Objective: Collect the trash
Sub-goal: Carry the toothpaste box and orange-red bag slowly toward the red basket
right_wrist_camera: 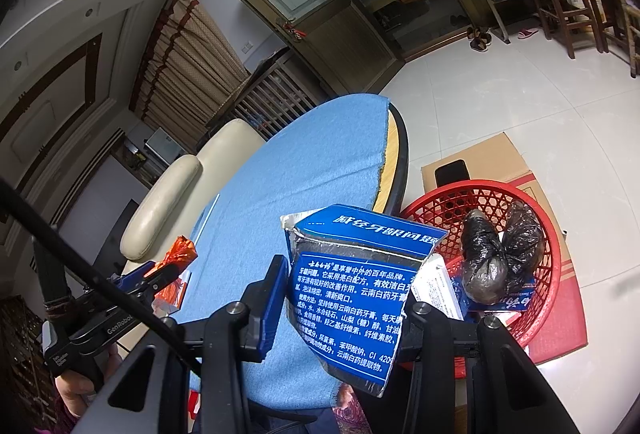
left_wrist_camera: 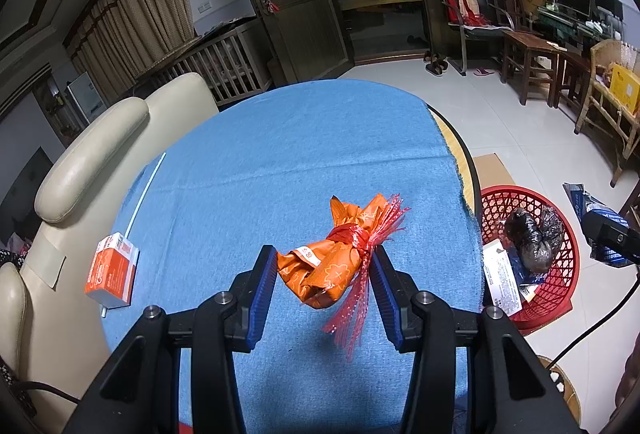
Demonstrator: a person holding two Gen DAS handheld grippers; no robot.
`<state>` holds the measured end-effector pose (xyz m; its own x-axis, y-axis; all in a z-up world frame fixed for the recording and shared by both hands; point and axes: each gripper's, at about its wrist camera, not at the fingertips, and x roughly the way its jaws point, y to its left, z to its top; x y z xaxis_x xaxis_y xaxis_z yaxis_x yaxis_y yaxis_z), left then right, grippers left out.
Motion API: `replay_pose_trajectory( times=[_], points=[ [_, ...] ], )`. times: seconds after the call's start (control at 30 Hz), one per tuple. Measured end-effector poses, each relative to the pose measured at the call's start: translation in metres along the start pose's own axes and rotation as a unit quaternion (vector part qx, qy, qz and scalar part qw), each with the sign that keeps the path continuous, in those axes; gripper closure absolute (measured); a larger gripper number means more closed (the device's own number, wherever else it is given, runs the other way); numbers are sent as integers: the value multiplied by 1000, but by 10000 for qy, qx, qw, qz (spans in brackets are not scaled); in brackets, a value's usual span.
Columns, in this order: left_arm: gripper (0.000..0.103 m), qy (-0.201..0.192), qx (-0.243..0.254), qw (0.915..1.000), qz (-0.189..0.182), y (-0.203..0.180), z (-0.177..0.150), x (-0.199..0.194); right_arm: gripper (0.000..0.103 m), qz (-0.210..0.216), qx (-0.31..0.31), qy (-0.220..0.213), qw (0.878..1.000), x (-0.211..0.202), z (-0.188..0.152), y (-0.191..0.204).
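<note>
**Both claws loaded beside the basket**

Now the left claw point(left_wrist_camera: 325, 261) is gripping an orange wrapper bundle point(left_wrist_camera: 328, 266) above the blue-clothed bench point(left_wrist_camera: 280, 154). The right claw point(right_wrist_camera: 344, 298) is clenching a torn blue carton point(right_wrist_camera: 352, 286) just beside the red basket point(right_wrist_camera: 552, 254), which is holding a black bag point(right_wrist_camera: 500, 250) on the floor.

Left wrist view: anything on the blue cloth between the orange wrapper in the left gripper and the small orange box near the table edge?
Nothing. In the left wrist view, bare blue cloth runs between the orange wrapper, held in the left gripper, and the small orange box.
</note>
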<state>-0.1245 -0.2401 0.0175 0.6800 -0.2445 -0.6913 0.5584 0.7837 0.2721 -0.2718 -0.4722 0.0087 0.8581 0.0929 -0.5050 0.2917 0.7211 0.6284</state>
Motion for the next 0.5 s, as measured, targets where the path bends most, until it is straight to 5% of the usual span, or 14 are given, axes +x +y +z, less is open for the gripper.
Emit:
replay_pose_trajectory(
  times=[0.5],
  points=[
    [54, 33, 130, 9999, -21, -3, -1, 3, 59, -4, 94, 15, 10000, -3, 0, -4]
  ],
)
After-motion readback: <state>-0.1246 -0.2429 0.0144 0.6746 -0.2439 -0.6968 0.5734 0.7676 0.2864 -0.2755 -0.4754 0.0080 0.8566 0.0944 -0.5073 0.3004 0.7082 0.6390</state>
